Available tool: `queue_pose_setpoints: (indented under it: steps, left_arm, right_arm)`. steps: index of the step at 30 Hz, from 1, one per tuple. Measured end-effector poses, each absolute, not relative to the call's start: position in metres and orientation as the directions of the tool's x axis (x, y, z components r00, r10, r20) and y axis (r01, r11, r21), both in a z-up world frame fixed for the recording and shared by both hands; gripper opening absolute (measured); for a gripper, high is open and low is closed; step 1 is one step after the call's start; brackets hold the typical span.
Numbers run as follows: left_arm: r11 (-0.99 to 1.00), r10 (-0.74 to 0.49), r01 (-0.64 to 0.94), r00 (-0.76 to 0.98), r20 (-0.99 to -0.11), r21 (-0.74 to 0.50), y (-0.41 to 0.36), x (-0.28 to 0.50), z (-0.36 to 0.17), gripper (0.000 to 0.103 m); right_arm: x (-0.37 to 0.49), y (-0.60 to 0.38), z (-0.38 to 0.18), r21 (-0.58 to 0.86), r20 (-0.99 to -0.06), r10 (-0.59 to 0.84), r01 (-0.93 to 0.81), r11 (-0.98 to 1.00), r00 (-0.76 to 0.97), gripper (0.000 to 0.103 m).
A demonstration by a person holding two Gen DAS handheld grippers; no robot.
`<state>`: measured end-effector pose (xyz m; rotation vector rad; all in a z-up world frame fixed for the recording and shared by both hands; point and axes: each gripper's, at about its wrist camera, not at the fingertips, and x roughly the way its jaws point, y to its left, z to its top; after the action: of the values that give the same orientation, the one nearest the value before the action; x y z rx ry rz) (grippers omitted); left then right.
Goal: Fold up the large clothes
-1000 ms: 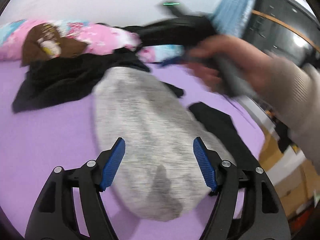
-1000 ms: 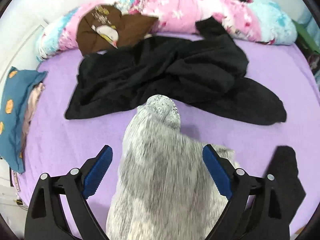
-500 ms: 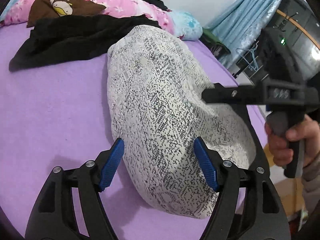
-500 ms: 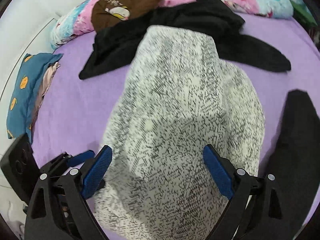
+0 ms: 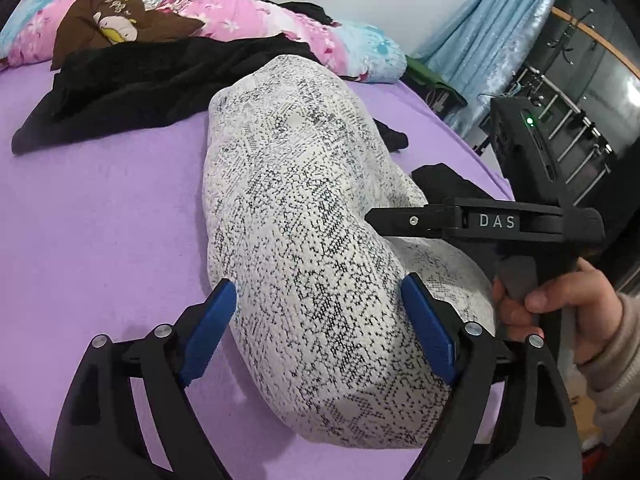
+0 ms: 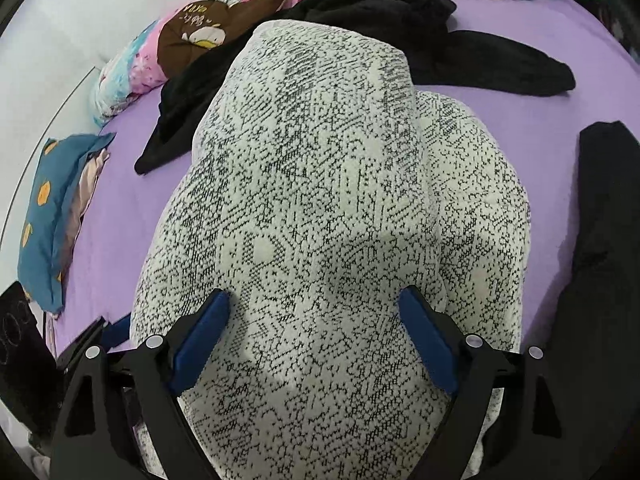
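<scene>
Purple sheet point(image 5: 100, 240) covered the bed, and a big white knit sweater with black specks point(image 5: 312, 216) lay on it in a puffy heap, stretching from the near edge toward the middle. The left gripper point(image 5: 320, 328) stood wide, with its blue pads on each side of the near end of the sweater; its jaws had just been opening, and the pads did not seem to squeeze the knit. The right gripper point(image 6: 316, 332) also stood wide over the same heap, with the sweater between its blue pads; its jaws had just been closing a little, but I could not see them pinch the cloth. In the left view a hand point(image 5: 556, 300) in a pale sleeve held the right gripper's handle at the right edge of the bed. A black garment point(image 6: 360, 12) lay crumpled behind the sweater, toward the far edge. Another black piece point(image 6: 600, 240) lay by the right edge. A pink flowery quilt roll point(image 5: 248, 16) ran along the far edge, with a brown cartoon cushion point(image 5: 108, 24) on it. A blue pillow with orange dots point(image 6: 52, 208) sat at the left edge.
</scene>
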<state>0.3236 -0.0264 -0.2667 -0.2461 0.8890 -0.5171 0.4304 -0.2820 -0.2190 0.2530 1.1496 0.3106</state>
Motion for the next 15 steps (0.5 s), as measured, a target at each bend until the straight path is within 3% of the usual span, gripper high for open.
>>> queue_pose_setpoints:
  steps: [5,15]
  left_arm:
    - [0.871,-0.492,0.291,0.525,-0.694,-0.397,-0.018,0.318,-0.256,0.081]
    - [0.906,-0.424,0.244,0.558,-0.714,-0.347,0.001,0.272,-0.207,0.080]
  right_arm:
    - [0.410,-0.270,-0.195,0.331,-0.824,0.360,-0.144,0.932,0.437,0.085]
    - [0.325,-0.309,-0.141,0.429,-0.736,0.393,-0.070,0.901,0.551,0.092]
